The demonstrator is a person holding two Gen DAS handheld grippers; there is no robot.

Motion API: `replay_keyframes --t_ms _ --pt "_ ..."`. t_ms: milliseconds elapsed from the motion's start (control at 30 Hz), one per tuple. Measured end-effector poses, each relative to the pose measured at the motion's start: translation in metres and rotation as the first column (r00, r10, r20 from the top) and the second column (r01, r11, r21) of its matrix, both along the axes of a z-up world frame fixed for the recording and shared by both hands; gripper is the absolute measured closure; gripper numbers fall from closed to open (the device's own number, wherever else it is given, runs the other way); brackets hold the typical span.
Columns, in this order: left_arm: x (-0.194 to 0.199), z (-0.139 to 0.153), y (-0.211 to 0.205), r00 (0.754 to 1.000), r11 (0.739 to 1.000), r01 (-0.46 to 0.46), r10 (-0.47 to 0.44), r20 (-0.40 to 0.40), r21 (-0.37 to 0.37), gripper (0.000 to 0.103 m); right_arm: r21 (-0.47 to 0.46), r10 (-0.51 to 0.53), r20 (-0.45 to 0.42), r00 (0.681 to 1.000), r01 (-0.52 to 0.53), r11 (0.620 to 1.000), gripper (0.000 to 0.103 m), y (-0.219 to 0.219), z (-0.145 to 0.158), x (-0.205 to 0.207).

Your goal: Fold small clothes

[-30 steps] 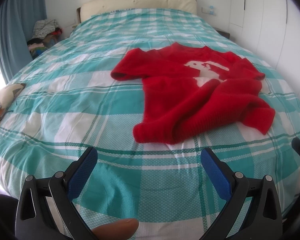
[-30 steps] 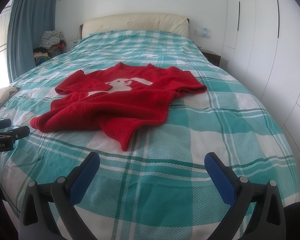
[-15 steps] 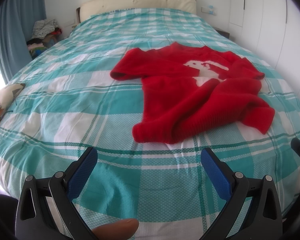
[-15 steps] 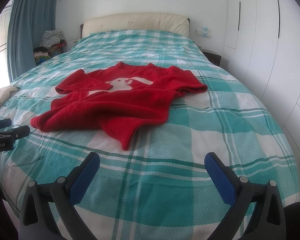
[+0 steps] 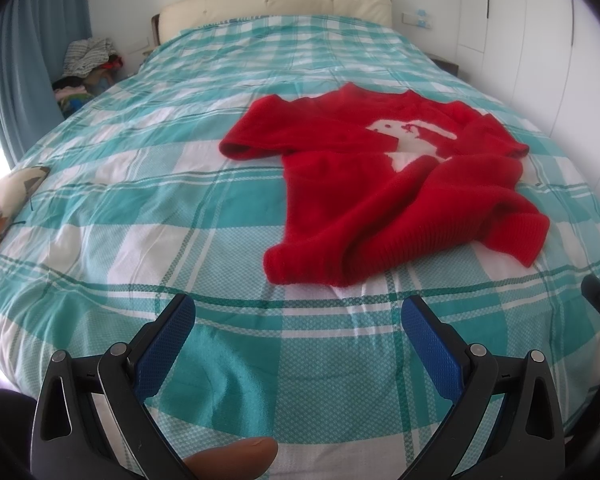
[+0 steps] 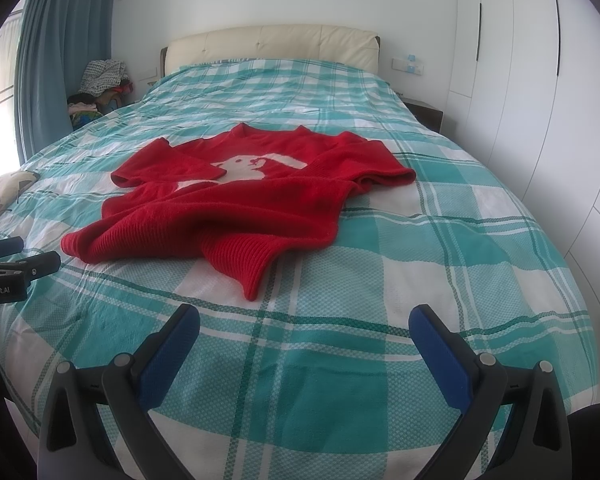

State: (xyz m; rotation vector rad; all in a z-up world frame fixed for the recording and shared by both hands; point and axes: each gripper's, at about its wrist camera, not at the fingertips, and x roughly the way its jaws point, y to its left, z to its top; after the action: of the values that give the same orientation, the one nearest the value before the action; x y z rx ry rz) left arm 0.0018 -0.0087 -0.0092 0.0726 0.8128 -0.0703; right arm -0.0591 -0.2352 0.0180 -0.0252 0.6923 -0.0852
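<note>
In the left wrist view our left tongs (image 5: 298, 320) gape wide and empty at lower centre; the sweater (image 5: 384, 200) lies rumpled right of centre on the bed (image 5: 140, 208), so we should first spread its hem flat. In the right wrist view our right tongs (image 6: 304, 330) gape too, sweater left of centre, wardrobe (image 6: 540, 80) at right.

Both wrist cams low at bed (image 5: 100, 208) foot, facing headboard (image 6: 272, 46); shared: red sweater (image 6: 236, 208) mid-bed.
</note>
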Motion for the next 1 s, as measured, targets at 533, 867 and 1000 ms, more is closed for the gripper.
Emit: replay_keyframes --t_ms 533,867,1000 --pt "-0.002 -0.015 0.009 0.997 0.999 -0.047 0.049 -0.064 0.025 0.000 0.001 -0.005 -0.004 1.000 0.005 1.000 0.000 -0.001 0.000 0.000" --pt "-0.005 -0.043 0.023 0.977 0.994 -0.103 0.110 -0.185 0.044 0.000 0.127 -0.032 -0.053 0.998 0.039 0.991 0.000 -0.021 -0.008 0.002" --pt "0.006 -0.042 0.031 0.973 0.995 -0.102 0.097 -0.210 -0.015 0.000 0.264 0.012 -0.098 0.995 0.014 0.964 0.000 -0.030 -0.015 0.011"
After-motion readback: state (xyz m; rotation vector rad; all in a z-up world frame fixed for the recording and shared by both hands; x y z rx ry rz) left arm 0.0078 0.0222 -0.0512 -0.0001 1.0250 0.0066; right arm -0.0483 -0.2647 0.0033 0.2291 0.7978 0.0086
